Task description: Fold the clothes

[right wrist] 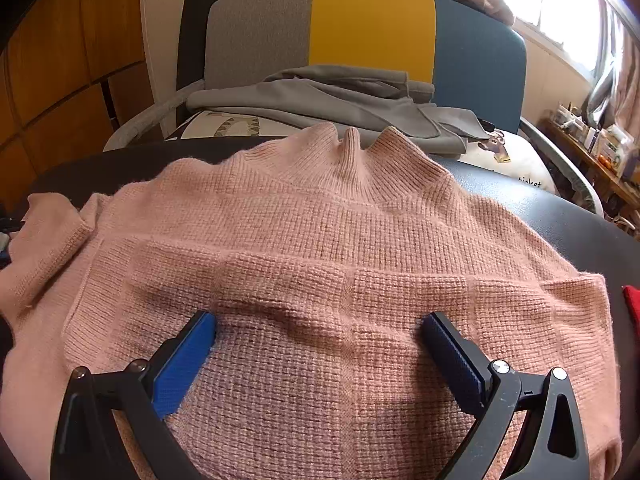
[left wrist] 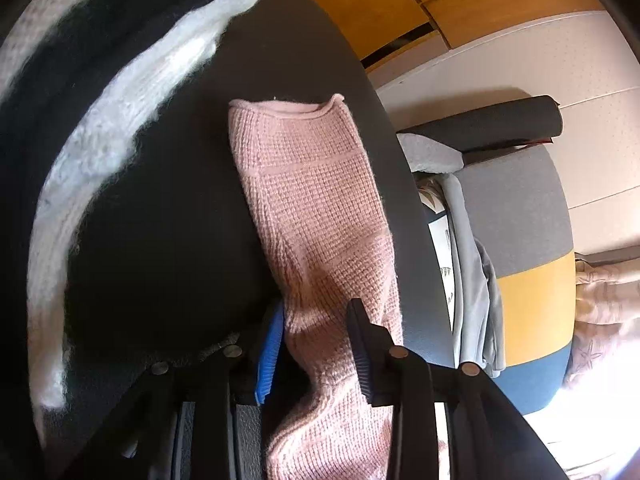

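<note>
A pink knit sweater (right wrist: 320, 240) lies across the dark worktop (right wrist: 560, 216). The right gripper (right wrist: 320, 332) rests spread wide on it. The left gripper (left wrist: 316, 336), jaws apart, straddles the sweater's sleeve (left wrist: 312, 200).

One pink sweater (right wrist: 320, 240), one grey garment (right wrist: 340, 100), one black-and-white garment (left wrist: 120, 120), one chair (right wrist: 372, 24), two grippers.

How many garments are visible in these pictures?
3: pink knitted sweater spread on the dark table; grey garment on the chair; black-and-white fuzzy garment on the table's far side. More may be hidden.
</note>
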A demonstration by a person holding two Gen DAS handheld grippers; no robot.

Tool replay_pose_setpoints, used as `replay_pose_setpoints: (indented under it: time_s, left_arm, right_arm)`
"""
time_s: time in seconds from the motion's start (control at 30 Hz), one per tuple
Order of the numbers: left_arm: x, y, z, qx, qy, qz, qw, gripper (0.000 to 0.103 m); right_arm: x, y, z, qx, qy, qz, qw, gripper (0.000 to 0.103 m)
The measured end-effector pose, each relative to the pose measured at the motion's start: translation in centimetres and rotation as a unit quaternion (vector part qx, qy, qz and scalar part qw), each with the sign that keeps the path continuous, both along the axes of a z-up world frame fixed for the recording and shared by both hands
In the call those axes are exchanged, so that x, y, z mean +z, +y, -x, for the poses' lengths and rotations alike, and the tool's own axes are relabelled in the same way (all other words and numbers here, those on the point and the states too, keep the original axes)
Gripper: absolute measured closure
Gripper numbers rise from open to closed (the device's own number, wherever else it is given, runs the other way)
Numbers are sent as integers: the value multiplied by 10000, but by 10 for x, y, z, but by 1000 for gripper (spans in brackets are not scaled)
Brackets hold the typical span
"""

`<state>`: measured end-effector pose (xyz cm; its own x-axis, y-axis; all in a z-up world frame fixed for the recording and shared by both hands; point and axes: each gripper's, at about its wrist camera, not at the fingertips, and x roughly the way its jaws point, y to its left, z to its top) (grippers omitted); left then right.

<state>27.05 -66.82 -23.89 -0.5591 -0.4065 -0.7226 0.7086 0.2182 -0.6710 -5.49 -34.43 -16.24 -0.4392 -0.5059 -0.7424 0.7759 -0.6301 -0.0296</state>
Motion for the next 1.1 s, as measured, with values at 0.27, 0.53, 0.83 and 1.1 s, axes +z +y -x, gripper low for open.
replay_pose_setpoints:
  time_s: [0.27, 0.53, 0.83, 1.1]
  left_arm:
    - [5, 2, 4, -57, -25, -139, 9999, 47]
    - [8, -11, 20, -260, -521, -210, 9981, 79]
    - [70, 30, 82, -1638, -1028, 1510, 9694, 88]
    - [108, 110, 155, -3173, -939, 2609, 9069, 91]
  right_arm:
    - [0, 1, 1, 4, -34, 29, 10000, 0]
    - [-1, 3, 3, 18, -67, 67, 10000, 0]
    - [-1, 3, 4, 14, -83, 79, 9999, 0]
    - [0, 5, 8, 32, -173, 143, 9997, 0]
